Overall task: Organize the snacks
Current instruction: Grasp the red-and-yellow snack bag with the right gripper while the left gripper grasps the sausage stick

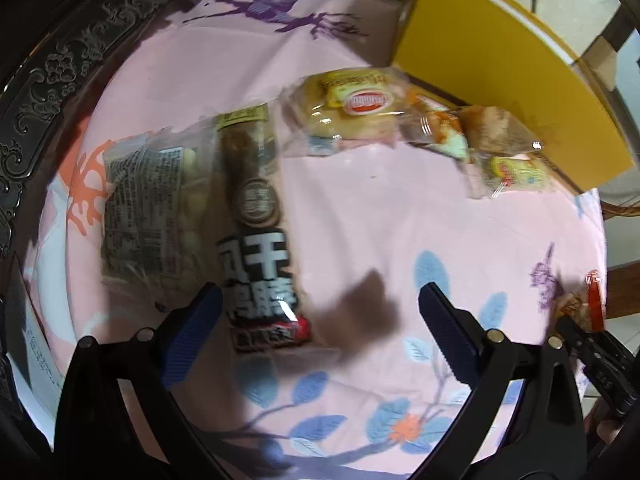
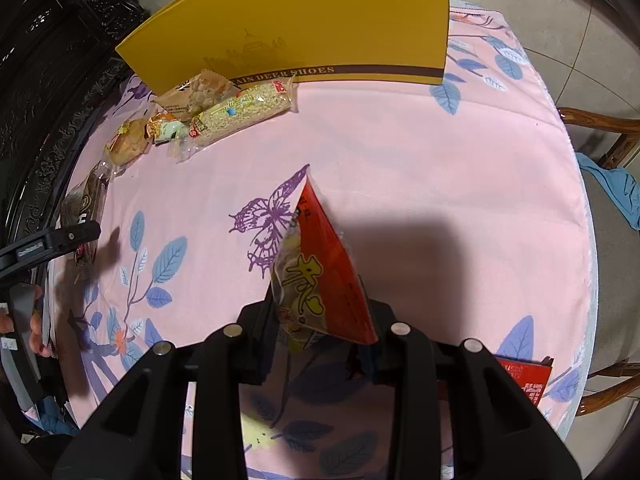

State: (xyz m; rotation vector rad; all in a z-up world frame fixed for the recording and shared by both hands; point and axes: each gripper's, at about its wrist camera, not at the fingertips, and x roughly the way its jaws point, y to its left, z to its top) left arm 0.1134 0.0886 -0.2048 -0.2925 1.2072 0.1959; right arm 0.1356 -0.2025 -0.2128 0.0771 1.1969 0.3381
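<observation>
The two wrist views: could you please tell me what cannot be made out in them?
- Left wrist: the snack packets are motion-blurred; the small print is unreadable.
- Right wrist: the red packet has its lower end hidden between the right gripper fingers.
- Right wrist: the yellow box is cut off by the top edge.

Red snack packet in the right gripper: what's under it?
Under the red snack packet, clamped in the right gripper, lies the pink floral tablecloth. Directly beneath, the packet and fingers hide it.
</observation>
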